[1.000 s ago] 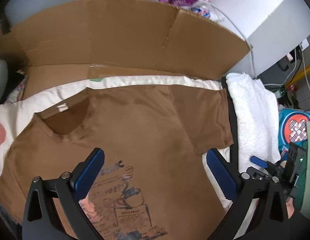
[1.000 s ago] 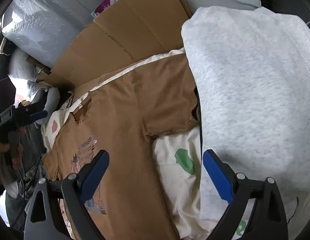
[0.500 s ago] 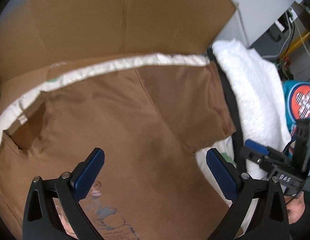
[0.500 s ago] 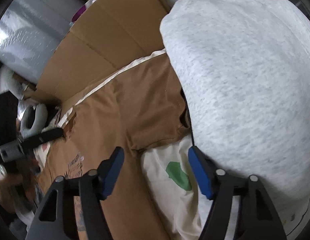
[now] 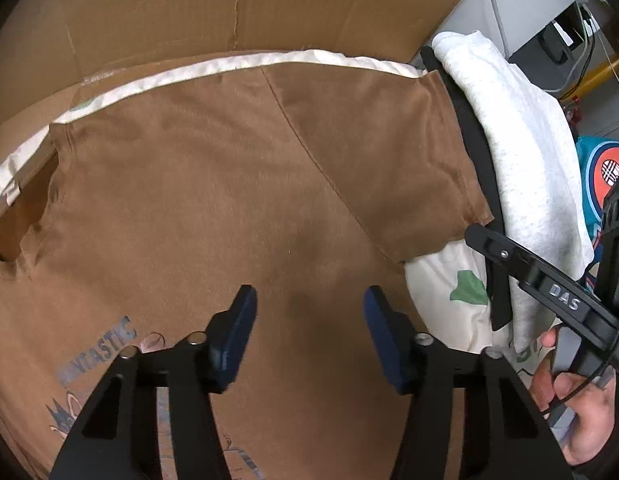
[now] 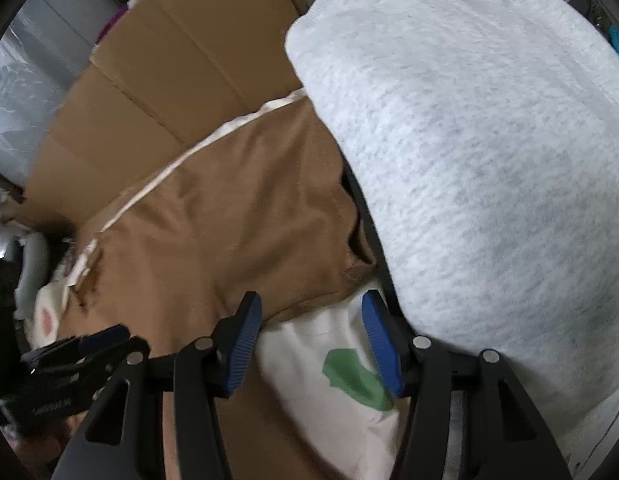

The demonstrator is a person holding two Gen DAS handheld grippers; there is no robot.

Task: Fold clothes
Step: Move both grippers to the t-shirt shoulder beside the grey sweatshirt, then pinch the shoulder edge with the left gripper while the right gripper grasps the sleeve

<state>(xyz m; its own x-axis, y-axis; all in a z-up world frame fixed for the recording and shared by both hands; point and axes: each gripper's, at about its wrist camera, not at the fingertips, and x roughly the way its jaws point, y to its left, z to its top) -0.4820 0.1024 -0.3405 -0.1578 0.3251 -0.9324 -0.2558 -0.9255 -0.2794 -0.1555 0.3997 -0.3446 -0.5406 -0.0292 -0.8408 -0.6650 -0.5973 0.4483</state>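
Both your grippers have dropped closer to the brown T-shirt [image 5: 213,200], which lies spread flat, print up, on the cream sheet [image 6: 309,364]. Your left gripper [image 5: 307,320] now hangs over the chest, fingers narrowed but apart, empty. Your right gripper [image 6: 309,332], also narrowed and empty, sits just short of the sleeve [image 6: 309,240] hem beside the grey sweatshirt [image 6: 469,140]. That suggests a sleeve fold.

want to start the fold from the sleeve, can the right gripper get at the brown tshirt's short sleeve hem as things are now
Probably yes. The right gripper is open, its fingers just short of the brown t-shirt's sleeve hem, with nothing lying between. The bulky grey-white knit garment crowds the sleeve's outer side, so the right finger may brush it.
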